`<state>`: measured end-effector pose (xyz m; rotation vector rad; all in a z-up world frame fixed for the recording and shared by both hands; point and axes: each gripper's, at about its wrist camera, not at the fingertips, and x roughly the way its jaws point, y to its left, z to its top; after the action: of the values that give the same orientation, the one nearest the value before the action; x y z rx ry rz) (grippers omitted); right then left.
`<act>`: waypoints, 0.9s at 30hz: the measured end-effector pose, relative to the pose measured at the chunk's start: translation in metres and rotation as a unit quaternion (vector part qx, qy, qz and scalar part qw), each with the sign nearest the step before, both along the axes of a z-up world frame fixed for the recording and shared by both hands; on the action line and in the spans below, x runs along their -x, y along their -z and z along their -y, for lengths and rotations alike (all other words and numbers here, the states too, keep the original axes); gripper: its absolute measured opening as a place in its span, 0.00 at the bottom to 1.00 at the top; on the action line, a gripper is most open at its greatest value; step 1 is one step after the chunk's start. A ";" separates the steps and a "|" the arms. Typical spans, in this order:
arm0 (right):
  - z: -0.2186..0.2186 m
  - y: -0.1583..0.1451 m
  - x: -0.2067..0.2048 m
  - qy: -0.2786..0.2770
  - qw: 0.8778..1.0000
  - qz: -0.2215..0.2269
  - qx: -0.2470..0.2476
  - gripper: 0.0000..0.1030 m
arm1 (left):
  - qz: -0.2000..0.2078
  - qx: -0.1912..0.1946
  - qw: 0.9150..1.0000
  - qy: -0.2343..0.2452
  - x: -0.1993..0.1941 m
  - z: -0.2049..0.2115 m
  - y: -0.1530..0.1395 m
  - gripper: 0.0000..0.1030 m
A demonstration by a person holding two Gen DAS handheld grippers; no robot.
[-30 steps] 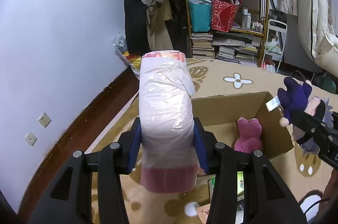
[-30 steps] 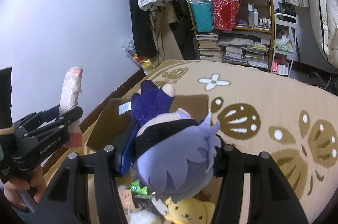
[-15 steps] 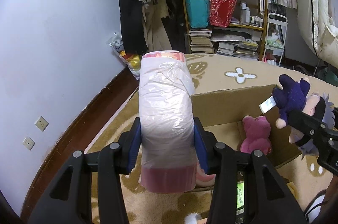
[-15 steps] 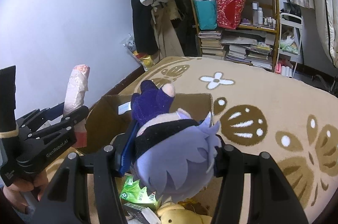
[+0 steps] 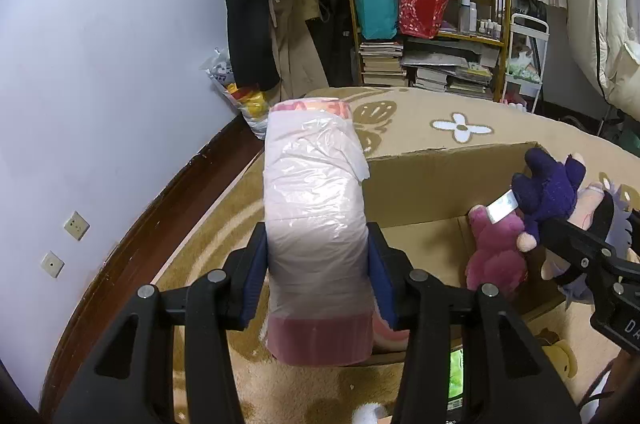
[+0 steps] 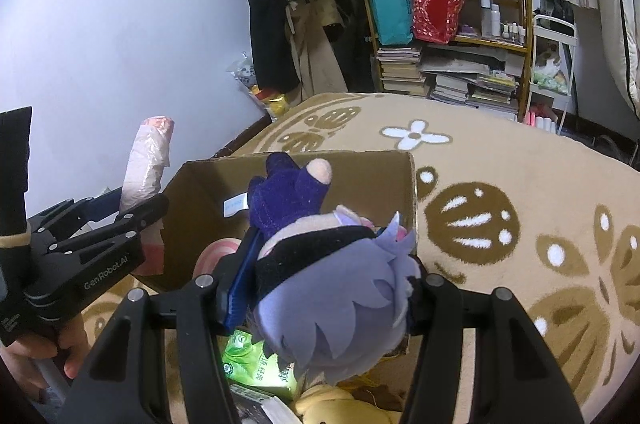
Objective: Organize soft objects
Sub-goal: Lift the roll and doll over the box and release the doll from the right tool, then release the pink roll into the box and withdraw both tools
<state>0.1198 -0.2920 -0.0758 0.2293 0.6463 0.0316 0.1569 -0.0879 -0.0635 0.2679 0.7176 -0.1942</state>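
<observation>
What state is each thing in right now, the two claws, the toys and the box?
Left gripper: shut on the pink plastic-wrapped soft bundle, held upright.
Right gripper: shut on the purple-haired plush doll, above the box.
Brown cardboard box: open, on the rug.
Magenta plush bear: sitting inside the box.

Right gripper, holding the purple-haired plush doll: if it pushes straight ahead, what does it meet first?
Probably the far inner wall of the open cardboard box, beyond the purple-haired plush doll held by the right gripper; depth is uncertain.
</observation>
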 end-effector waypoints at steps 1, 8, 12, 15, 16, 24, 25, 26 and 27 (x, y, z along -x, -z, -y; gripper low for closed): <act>-0.001 0.000 0.000 0.000 1.000 0.001 0.003 0.61 | 0.001 -0.002 1.000 0.000 0.001 0.001 0.000 0.45; -0.003 0.003 0.001 0.003 1.000 -0.002 0.009 0.62 | 0.025 -0.009 1.000 -0.008 0.006 0.001 -0.007 0.59; -0.002 0.000 0.003 -0.001 1.000 0.004 -0.001 0.68 | 0.018 -0.009 1.000 -0.013 0.004 -0.004 -0.008 0.60; -0.002 -0.003 0.006 0.000 1.000 0.010 -0.004 0.82 | 0.015 -0.010 1.000 -0.017 0.003 -0.007 -0.010 0.61; -0.002 -0.004 0.007 0.002 1.000 0.011 -0.003 0.85 | 0.014 -0.008 1.000 -0.019 0.003 -0.009 -0.011 0.62; -0.001 -0.018 0.017 0.005 1.000 0.012 -0.007 0.94 | 0.016 0.022 0.998 -0.051 0.012 -0.030 -0.023 0.82; -0.001 -0.020 0.019 0.007 1.000 0.013 -0.007 0.98 | 0.019 0.024 0.998 -0.051 0.015 -0.031 -0.025 0.84; -0.001 -0.022 0.021 0.008 1.000 0.014 -0.006 0.99 | 0.020 0.025 0.998 -0.051 0.016 -0.032 -0.027 0.88; -0.002 -0.024 0.023 0.010 1.000 0.015 -0.005 1.00 | 0.021 0.026 0.998 -0.051 0.019 -0.034 -0.029 0.91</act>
<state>0.0965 -0.2900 -0.0522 0.2444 0.6138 0.0189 0.1383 -0.0542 -0.0343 0.1842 0.6826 -0.1106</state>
